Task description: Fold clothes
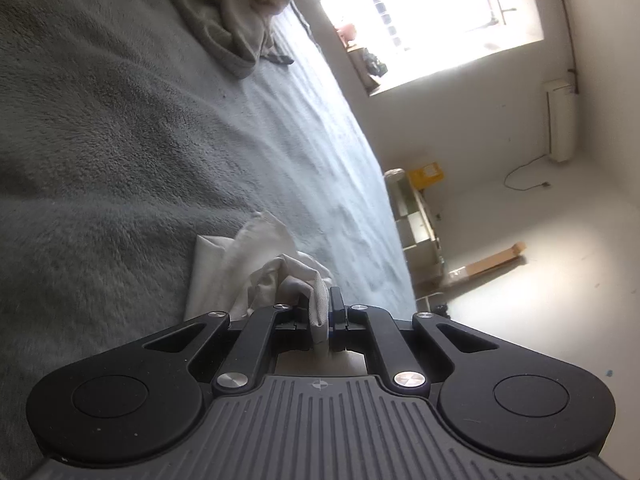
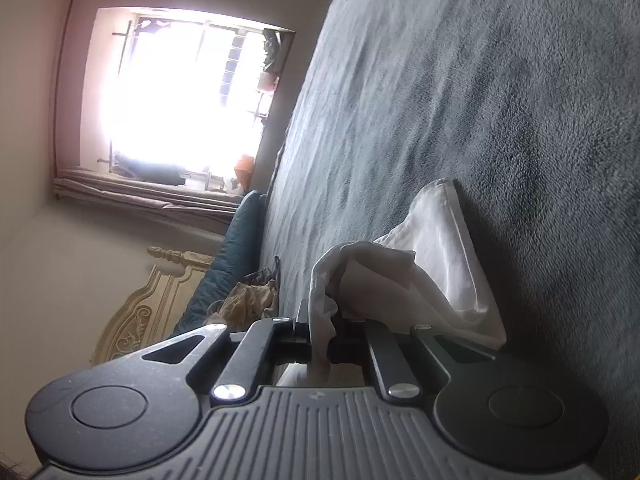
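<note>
A white garment [image 1: 244,264], of thin, smooth woven cloth creased into soft folds, lay on a bed [image 1: 120,140] covered by a grey fleece blanket with a short, nubby pile. In the left wrist view the left gripper [image 1: 320,312], of matte black linkage bars with bright round pivot screws on a ribbed grey body, had its jaws drawn narrow and pinched on a bunched hem of the garment; the cloth passed between the fingers and trailed back toward the body. In the right wrist view the right gripper [image 2: 320,328], of the same build, likewise gripped a gathered fold [image 2: 324,304] of the garment between nearly closed jaws. The rest of the garment fanned forward onto the blanket, its flat seamed edge [image 2: 444,216] resting on the pile. A crumpled beige heap of clothes [image 1: 236,12] lay toward the far end of the bed, cut off by the frame. The window [image 2: 180,92] was overexposed, hiding detail beyond its bars. The fingertips were partly covered by cloth.
</note>
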The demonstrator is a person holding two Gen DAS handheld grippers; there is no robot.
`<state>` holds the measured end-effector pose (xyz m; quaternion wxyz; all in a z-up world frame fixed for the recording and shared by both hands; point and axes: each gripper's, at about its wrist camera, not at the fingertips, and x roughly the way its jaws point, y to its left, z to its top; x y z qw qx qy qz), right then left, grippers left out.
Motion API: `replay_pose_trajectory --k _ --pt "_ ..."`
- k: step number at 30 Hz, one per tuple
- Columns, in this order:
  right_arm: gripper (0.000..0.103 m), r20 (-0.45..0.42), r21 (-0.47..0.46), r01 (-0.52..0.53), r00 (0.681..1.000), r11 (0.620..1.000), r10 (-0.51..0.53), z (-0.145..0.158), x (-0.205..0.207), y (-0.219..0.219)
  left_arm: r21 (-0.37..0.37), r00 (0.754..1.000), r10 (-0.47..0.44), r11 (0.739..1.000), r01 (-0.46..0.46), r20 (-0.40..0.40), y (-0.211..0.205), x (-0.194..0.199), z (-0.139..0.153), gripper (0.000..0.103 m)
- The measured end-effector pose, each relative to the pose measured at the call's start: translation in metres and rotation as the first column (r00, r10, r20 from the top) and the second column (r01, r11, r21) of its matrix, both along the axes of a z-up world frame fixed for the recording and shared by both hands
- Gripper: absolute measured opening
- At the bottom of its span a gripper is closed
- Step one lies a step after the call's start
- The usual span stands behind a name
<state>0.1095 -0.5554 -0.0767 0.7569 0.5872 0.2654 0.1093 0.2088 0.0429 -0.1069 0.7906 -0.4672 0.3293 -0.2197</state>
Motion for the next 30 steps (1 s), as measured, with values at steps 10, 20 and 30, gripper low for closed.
replay_pose_trajectory --k 10,20,30 --pt "0.034 -0.088 0.220 0.040 0.996 0.975 -0.021 -0.046 0.014 -0.014 -0.150 0.996 -0.046 0.988 0.033 -0.082 0.012 0.025 -0.016 0.027" --pt "0.058 -0.034 0.317 0.110 0.994 0.942 -0.105 -0.050 0.013 -0.024 -0.374 0.997 0.042 0.925 -0.066 -0.071 0.025 0.014 -0.026 0.049" --pt "0.049 0.115 -0.651 -0.062 0.977 0.757 0.179 0.069 0.022 0.079 0.207 0.966 -0.072 0.978 0.020 0.247 -0.013 -0.015 0.042 0.051"
